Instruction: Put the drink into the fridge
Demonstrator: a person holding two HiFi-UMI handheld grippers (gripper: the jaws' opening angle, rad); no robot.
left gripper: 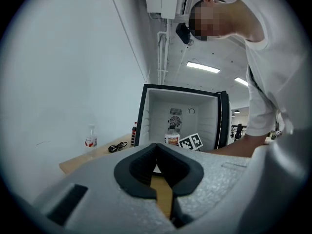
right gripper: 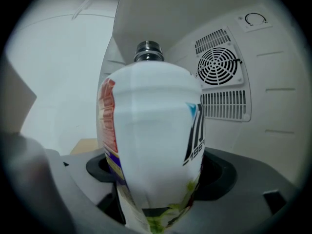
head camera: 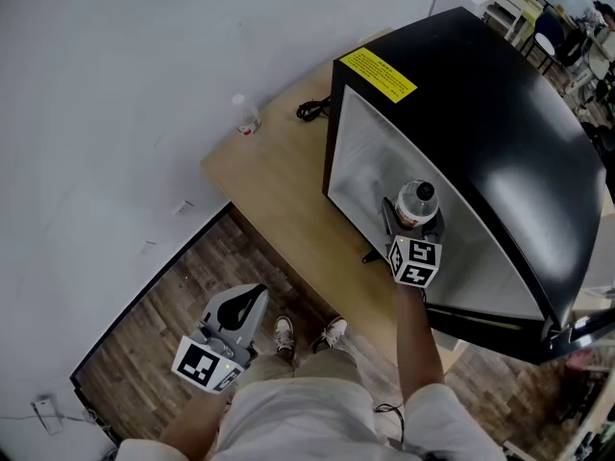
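The left gripper point(head camera: 252, 298) hangs low beside the person's legs, its jaws closed tip to tip with nothing between them. The right gripper point(head camera: 411, 224) is clamped on the drink bottle point(right gripper: 151, 130), holding it upright inside the open fridge point(head camera: 500, 133) in front of the fan grille point(right gripper: 219, 65). Farther along the wooden table point(head camera: 279, 181) lie a black cable point(head camera: 312, 109) and a small bottle point(head camera: 247, 115).

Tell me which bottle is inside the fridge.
The white-labelled drink bottle clamped in the right tongs, inside the open fridge. The other, a small clear bottle with a red label, stands outside on the wooden table near the wall.
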